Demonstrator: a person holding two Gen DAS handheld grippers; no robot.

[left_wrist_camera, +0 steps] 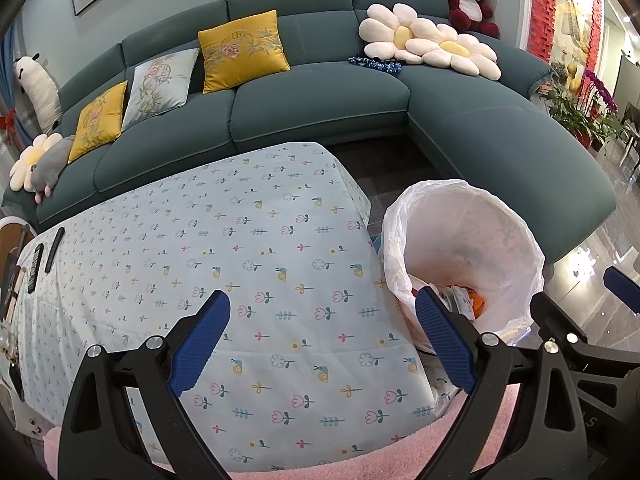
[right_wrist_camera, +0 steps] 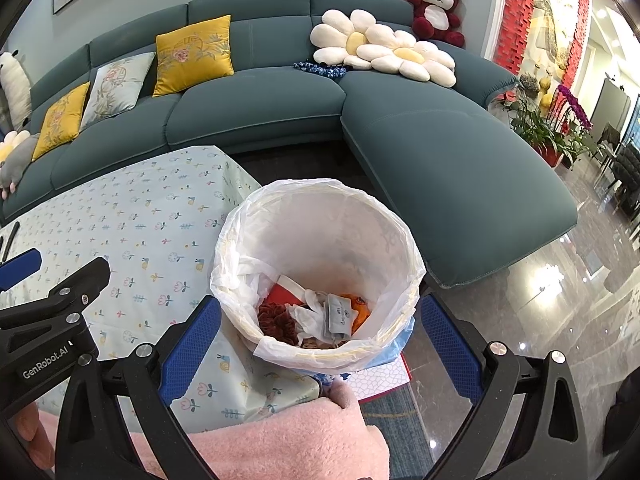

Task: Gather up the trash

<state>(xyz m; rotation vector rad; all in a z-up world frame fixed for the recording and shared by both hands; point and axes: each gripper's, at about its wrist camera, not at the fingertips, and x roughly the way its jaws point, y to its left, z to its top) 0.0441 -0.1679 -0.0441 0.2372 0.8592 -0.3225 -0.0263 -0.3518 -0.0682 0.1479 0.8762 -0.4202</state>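
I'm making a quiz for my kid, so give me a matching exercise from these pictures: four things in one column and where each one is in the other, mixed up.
Things:
1. red teddy bear
2. crumpled wrappers
3. remote controls
4. orchid plant

Places:
A. inside the lined bin
B. on the flowered tablecloth
C. on the sofa back
D. on the floor past the sofa's end

Pairs: 1-C, 2-A, 3-B, 4-D

Left wrist: high over table [left_wrist_camera: 280, 248], facing sofa [left_wrist_camera: 320, 100]. Right wrist: close above bin [right_wrist_camera: 320, 216]. Shared: table, bin, sofa.
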